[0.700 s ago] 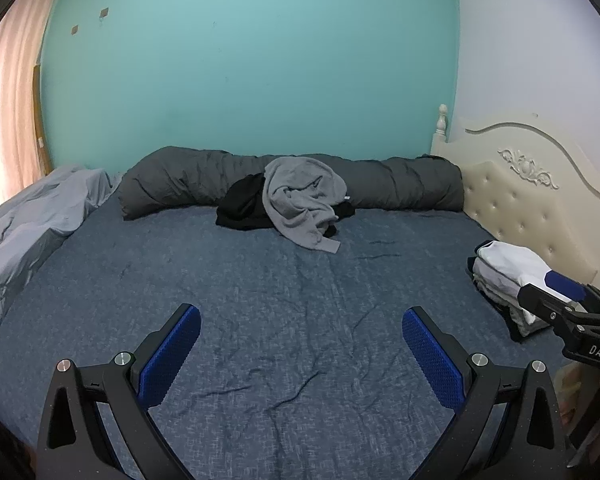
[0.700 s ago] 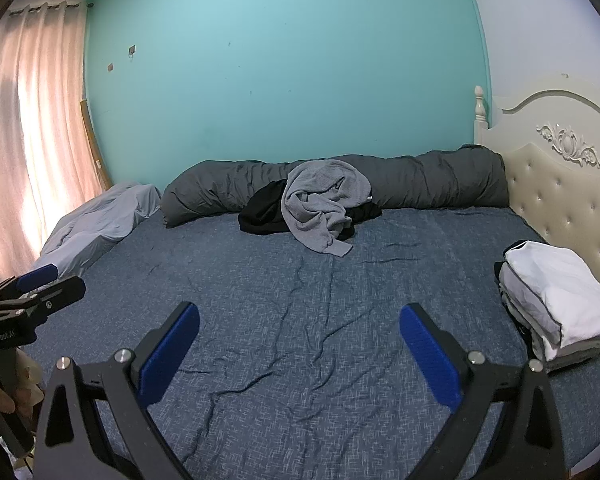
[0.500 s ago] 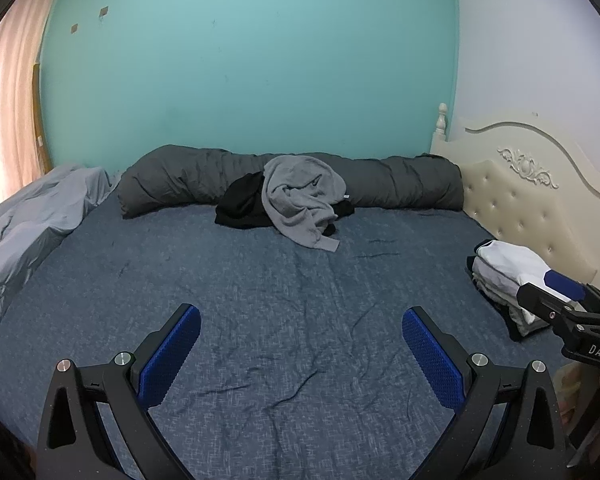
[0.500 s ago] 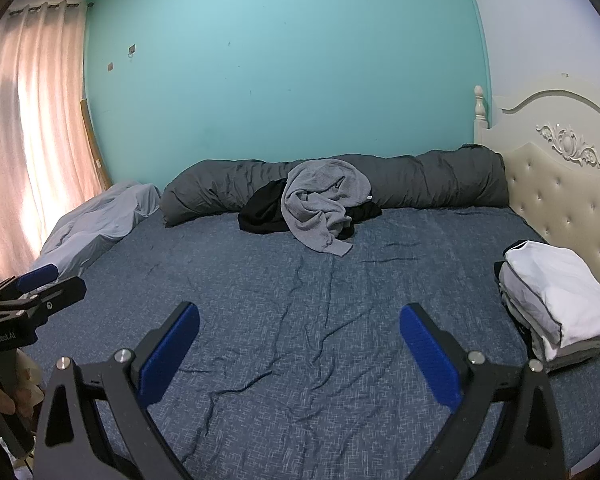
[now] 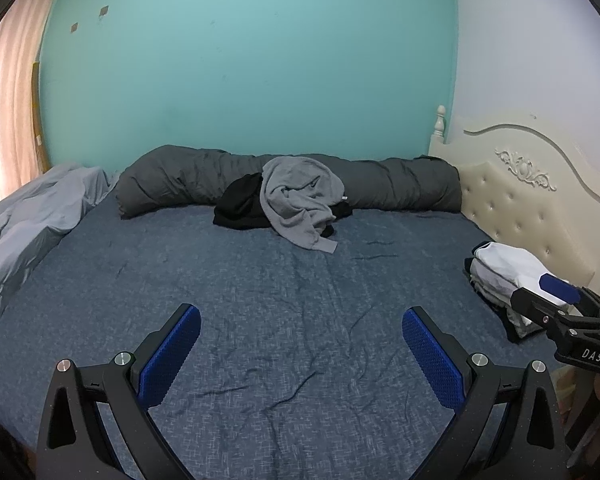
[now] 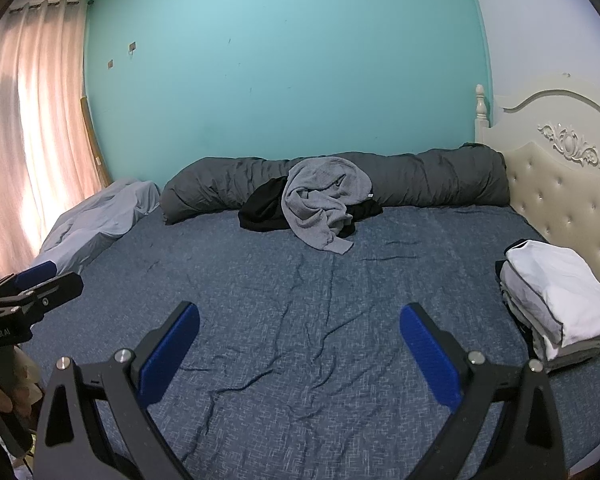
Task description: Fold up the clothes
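Observation:
A crumpled grey garment (image 5: 300,204) (image 6: 324,208) lies over a black garment (image 5: 240,204) (image 6: 264,208) at the far side of the blue bed sheet (image 5: 300,288) (image 6: 300,280). A stack of folded clothes (image 5: 504,276) (image 6: 556,300), white on top, sits at the right by the headboard. My left gripper (image 5: 300,344) hangs open over the near part of the sheet, nothing between its blue pads. My right gripper (image 6: 300,344) is open too, empty, over the same near stretch. Each gripper shows at the edge of the other's view.
A rolled dark grey duvet (image 5: 292,180) (image 6: 340,184) runs along the teal wall behind the loose clothes. A light grey blanket (image 5: 28,224) (image 6: 100,216) is bunched at the left edge. A cream tufted headboard (image 5: 532,208) (image 6: 568,200) bounds the right side; pink curtains (image 6: 32,140) hang left.

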The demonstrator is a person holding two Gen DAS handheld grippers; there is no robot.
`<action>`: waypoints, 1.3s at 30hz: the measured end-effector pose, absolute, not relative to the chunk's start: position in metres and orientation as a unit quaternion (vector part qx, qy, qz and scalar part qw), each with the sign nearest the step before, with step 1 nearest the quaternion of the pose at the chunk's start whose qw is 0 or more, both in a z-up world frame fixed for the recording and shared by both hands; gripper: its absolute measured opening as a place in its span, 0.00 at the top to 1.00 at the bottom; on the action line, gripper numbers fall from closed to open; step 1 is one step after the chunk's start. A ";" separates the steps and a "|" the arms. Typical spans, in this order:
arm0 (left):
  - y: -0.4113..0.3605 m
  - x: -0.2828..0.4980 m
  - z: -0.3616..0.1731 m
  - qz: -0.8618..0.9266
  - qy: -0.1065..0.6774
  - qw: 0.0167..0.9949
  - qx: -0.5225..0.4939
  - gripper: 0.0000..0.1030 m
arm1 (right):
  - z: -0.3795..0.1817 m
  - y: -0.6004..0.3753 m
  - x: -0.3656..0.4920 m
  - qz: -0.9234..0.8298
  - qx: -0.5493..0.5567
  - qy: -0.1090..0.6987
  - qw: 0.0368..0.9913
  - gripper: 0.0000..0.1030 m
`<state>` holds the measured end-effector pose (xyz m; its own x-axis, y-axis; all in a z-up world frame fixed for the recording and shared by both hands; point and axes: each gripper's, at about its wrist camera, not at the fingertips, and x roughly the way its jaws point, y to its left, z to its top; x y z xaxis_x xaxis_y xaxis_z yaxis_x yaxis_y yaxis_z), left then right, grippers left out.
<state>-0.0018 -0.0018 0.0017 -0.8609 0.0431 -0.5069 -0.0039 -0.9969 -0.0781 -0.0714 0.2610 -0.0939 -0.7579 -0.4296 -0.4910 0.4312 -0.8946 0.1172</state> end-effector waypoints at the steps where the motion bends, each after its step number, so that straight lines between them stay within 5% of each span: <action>1: -0.001 -0.002 0.001 0.964 -0.037 0.012 -0.264 0.00 | -0.095 0.261 -0.071 -0.938 0.261 0.002 0.230 0.02; 39: 0.002 -0.005 0.000 0.963 -0.036 0.020 -0.267 0.00 | -0.086 0.267 -0.076 -0.938 0.263 -0.004 0.228 0.02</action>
